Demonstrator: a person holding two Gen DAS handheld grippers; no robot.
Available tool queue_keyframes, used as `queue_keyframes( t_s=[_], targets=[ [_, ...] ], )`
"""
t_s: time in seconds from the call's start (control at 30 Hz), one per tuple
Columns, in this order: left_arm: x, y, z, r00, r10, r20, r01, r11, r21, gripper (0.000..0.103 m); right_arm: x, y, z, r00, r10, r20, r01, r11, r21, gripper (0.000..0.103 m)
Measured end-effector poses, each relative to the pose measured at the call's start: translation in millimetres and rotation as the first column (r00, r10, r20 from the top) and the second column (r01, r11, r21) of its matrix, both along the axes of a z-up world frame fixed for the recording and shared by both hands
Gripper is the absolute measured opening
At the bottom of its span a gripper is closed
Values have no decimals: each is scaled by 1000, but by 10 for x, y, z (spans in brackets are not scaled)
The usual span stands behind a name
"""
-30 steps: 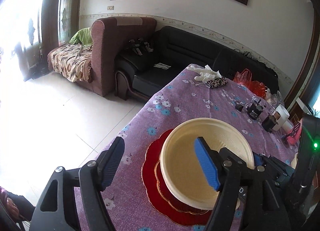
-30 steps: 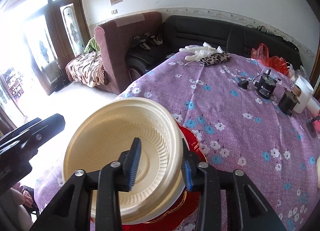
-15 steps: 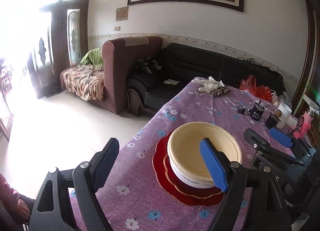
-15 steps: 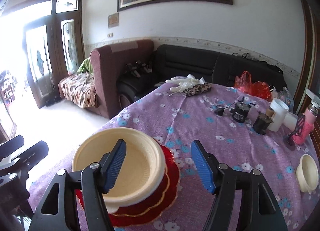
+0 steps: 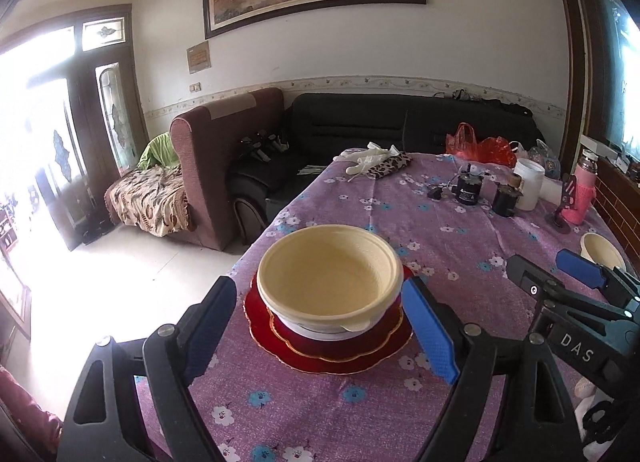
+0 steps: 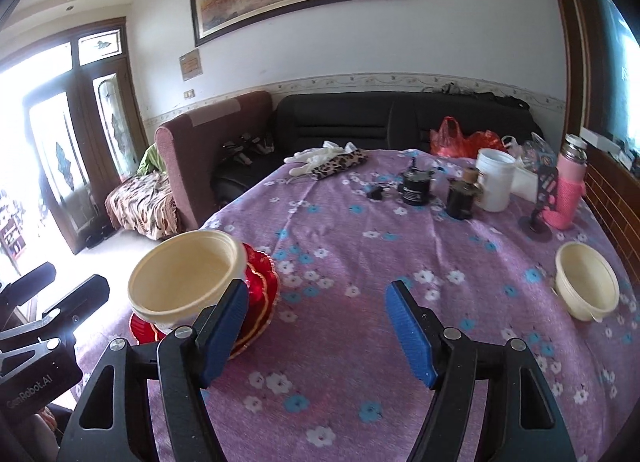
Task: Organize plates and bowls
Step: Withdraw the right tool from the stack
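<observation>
A large cream bowl [image 5: 328, 262] rests on a white bowl, stacked on red scalloped plates [image 5: 332, 354] near the table's left edge. My left gripper [image 5: 320, 290] stands open just short of the stack, with one blue pad on each side of it and neither touching. In the right wrist view the cream bowl [image 6: 184, 278] and red plates [image 6: 264, 282] lie to the left, and my right gripper [image 6: 318, 294] is open over bare cloth. A small cream bowl [image 6: 586, 282] sits alone at the right, also in the left wrist view [image 5: 600, 254].
The purple flowered tablecloth [image 6: 360, 230] covers the table. At the far side stand dark jars [image 6: 416, 188], a white tub [image 6: 494, 182], a pink bottle [image 6: 568, 190], a red bag and gloves. The table edge drops to the floor just left of the stack.
The right gripper let go of the cream bowl's rim and its jaws widened. Both grippers drew back from the stack, which now sits farther off and lower in both views.
</observation>
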State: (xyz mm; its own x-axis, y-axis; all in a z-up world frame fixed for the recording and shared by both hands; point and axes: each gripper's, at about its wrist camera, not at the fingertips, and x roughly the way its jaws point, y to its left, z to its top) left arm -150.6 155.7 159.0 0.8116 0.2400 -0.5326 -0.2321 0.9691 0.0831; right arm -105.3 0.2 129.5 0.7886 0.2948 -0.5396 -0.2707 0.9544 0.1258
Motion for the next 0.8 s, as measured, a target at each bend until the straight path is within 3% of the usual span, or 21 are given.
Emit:
queue_keyframes(
  t_s=[0.33,0.5,0.67,0.8],
  targets=[
    [12,-454,-84,997,-76,-24,77,994,71,85,-53,-758,-118,993,-115,-40,118,991,64,77],
    [67,-588,-182,987,-144,-68,147,988,45,85,-38,-1165,-256,981,-179,-69,183,981,60,77],
    [155,-715,-307,975,-190,-112,193,981,15,85,-82,-1834,-499,947,-293,-129,300,953,42,77],
    [225,-830,-407,959,-239,-150,237,971,-28,85,-109,-2467,-661,894,-401,-198,420,905,62,77]
  ],
)
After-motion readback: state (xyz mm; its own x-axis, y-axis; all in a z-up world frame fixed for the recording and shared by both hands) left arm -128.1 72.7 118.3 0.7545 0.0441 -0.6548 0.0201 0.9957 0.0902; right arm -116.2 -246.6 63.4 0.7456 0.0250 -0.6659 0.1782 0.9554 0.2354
